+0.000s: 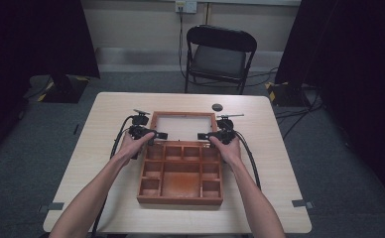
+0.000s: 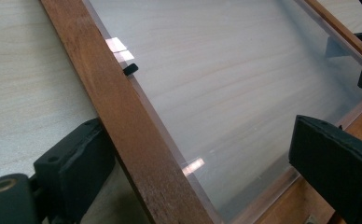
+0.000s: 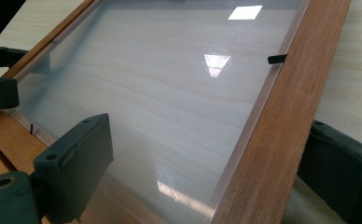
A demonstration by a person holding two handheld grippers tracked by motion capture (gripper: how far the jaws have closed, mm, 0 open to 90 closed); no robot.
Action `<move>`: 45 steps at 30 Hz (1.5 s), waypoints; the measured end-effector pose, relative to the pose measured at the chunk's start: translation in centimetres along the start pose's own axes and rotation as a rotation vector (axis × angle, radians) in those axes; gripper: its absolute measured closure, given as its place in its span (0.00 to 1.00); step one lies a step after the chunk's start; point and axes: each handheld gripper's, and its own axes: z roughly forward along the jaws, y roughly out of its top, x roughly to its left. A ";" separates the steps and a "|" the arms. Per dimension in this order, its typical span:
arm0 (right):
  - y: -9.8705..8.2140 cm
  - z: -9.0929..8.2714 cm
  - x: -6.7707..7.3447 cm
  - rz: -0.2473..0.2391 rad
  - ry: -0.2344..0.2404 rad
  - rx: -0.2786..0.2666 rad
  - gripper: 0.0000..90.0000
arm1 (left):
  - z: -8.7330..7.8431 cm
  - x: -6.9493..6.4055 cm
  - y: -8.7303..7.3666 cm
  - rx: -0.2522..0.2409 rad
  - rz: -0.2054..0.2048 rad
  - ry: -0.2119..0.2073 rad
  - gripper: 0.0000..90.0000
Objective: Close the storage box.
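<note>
Mid-frame on the table, a wooden compartment box with long axis running up-frame, glazed lid lying open at its top end. Forearms reaching up from the bottom edge, left gripper and right gripper level at the lid's sides. Jaws spread astride the lid's wooden side rails, not clenched.

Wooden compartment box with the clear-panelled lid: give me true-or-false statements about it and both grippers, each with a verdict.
1. The brown wooden compartment box lies open. True.
2. Its compartments hold screws. False: they look empty.
3. The left gripper straddles a side rail of the wooden-framed lid with the clear panel. True.
4. The right gripper rests on the black folding chair. False: it straddles the lid's opposite rail.
5. A small dark round object sits inside the box. False: it sits on the pale wooden table beyond the lid.
</note>
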 end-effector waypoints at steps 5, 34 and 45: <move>-0.3 0.0 -0.1 -0.011 0.001 -0.029 0.08 | 0.1 0.2 0.0 -0.006 0.001 -0.014 0.07; -0.1 -1.4 0.9 -0.128 -0.066 -0.131 0.17 | -0.3 -1.1 0.2 -0.034 0.068 -0.006 0.08; 0.2 -2.3 1.6 -0.157 -0.096 -0.168 0.23 | -1.5 -1.4 0.3 -0.080 0.122 0.023 0.19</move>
